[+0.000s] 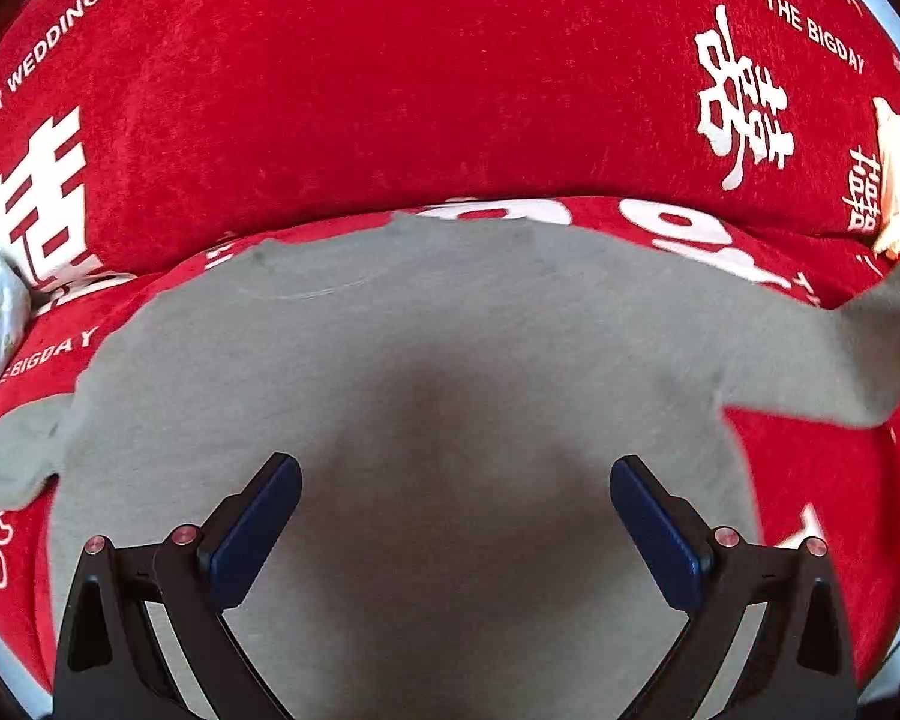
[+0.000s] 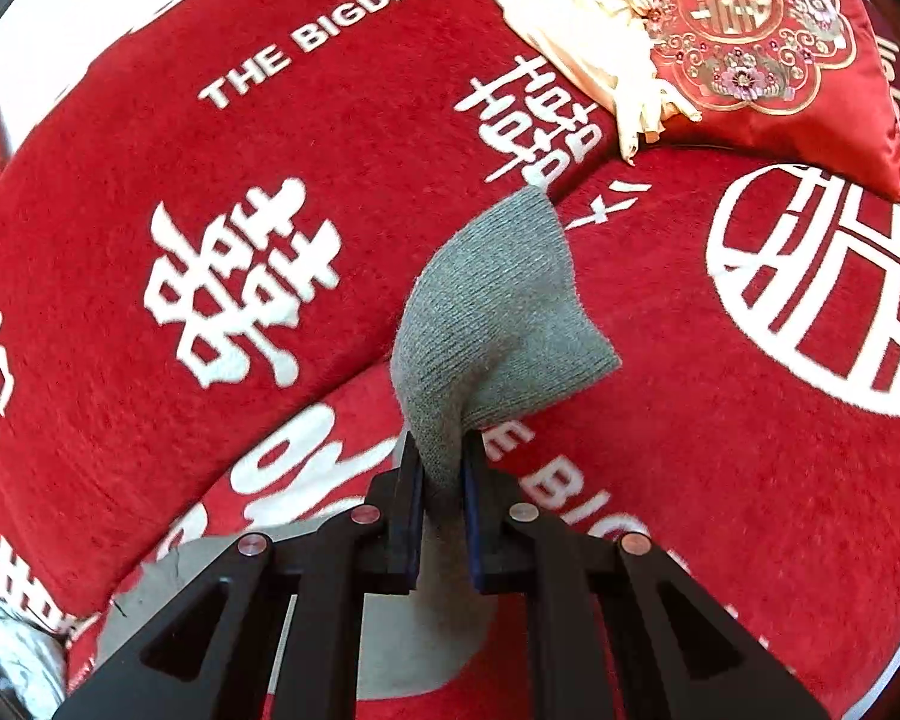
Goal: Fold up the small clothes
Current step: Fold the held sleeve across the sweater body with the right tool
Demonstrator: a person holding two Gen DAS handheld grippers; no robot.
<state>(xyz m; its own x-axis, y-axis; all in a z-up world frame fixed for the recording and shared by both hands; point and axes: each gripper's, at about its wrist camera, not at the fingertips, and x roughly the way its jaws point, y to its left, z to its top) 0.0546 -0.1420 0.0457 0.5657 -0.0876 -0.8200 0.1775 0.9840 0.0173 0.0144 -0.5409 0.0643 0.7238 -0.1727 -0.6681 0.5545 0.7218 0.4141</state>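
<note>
One grey sweater (image 1: 426, 360) on red sofa cover (image 1: 390, 90), left gripper (image 1: 456, 480) spread above, right gripper (image 2: 441, 450) pinching one sleeve (image 2: 498, 312)

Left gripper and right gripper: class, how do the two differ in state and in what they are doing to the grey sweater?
The left gripper is open, its fingers spread wide above the grey sweater, holding nothing; the right gripper is shut on the sweater's sleeve. The left hangs over the flat body; the right lifts the sleeve off the red cover. Both have dark fingers with blue pads.
</note>
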